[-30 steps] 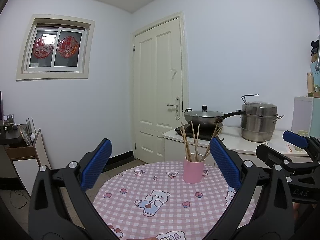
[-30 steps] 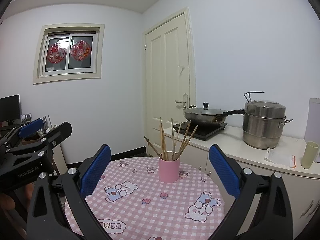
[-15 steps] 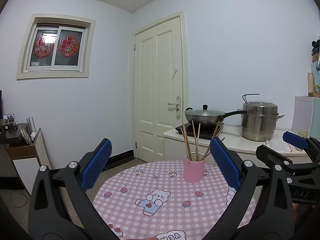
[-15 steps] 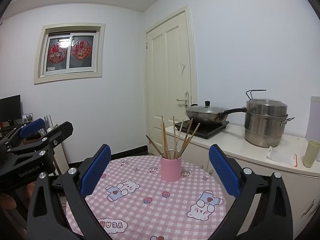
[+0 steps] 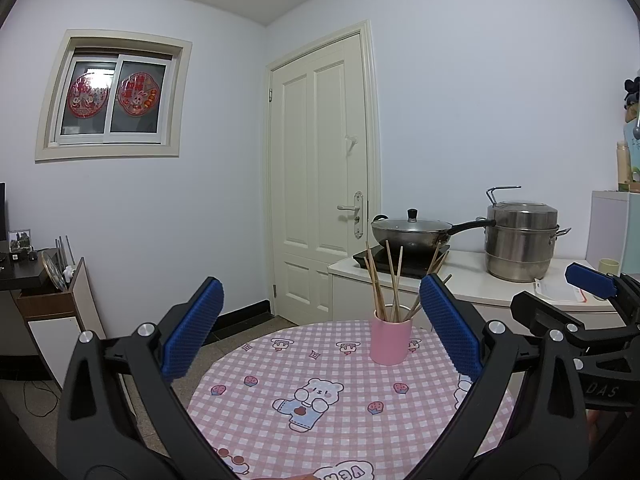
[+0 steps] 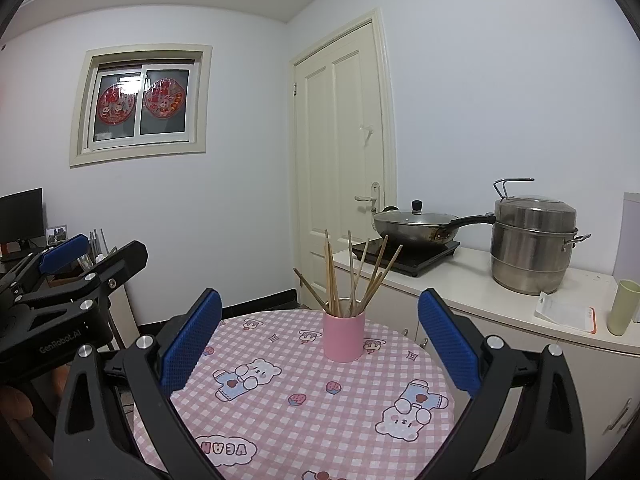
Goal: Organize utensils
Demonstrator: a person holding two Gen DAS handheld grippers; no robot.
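Both pairs of fingers are standing spread wide and holding nothing: the left gripper (image 5: pixel 320 330) is hovering above the near half of the round desk (image 5: pixel 280 364), and the right gripper (image 6: pixel 318 338) is doing the same just beside it.

In the left wrist view, the pink cup (image 5: pixel 391 342) is sitting upright on the checked cloth toward 1 o'clock, nearer the right finger pad than the left, and apart from both. Wooden chopsticks (image 5: pixel 376 286) are fanning out of it, some leaning toward 11 o'clock, others toward 1 o'clock behind the pad.

In the right wrist view, the same cup (image 6: pixel 344 336) is standing at about 12 o'clock, roughly midway between the pads, with its chopsticks (image 6: pixel 352 272) splaying above the rim. Bare cloth is lying open between the fingers and the cup.

At 9 o'clock the desk's edge is dropping off toward the floor. At 2 o'clock a white counter (image 6: pixel 480 292) is running close behind the desk, carrying a lidded wok (image 6: pixel 416 226), a steel steamer pot (image 6: pixel 534 246) and a pale green cup (image 6: pixel 622 308).
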